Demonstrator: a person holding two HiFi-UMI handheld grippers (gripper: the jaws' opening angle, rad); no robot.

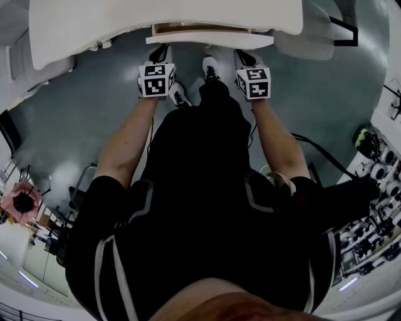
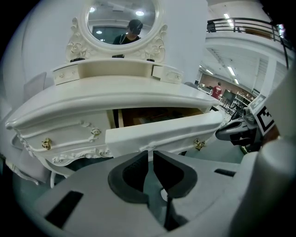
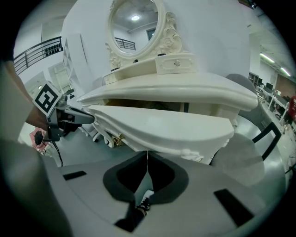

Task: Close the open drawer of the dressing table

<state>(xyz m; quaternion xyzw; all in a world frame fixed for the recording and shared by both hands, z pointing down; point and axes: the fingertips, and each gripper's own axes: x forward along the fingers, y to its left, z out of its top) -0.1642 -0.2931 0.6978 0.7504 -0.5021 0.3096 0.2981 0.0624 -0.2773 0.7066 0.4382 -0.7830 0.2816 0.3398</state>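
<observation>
The dressing table stands before the person, its middle drawer pulled out from under the tabletop. In the head view, the left gripper and right gripper are held side by side just in front of the drawer front, one toward each end.

In the left gripper view, the fingers are drawn almost together with only a slit between them, grasping nothing; the drawer front sits just beyond their tips. In the right gripper view, the fingers are clenched tip to tip, also empty, right below the drawer front. A gold handle shows beside the drawer. An oval mirror rises above the tabletop.
</observation>
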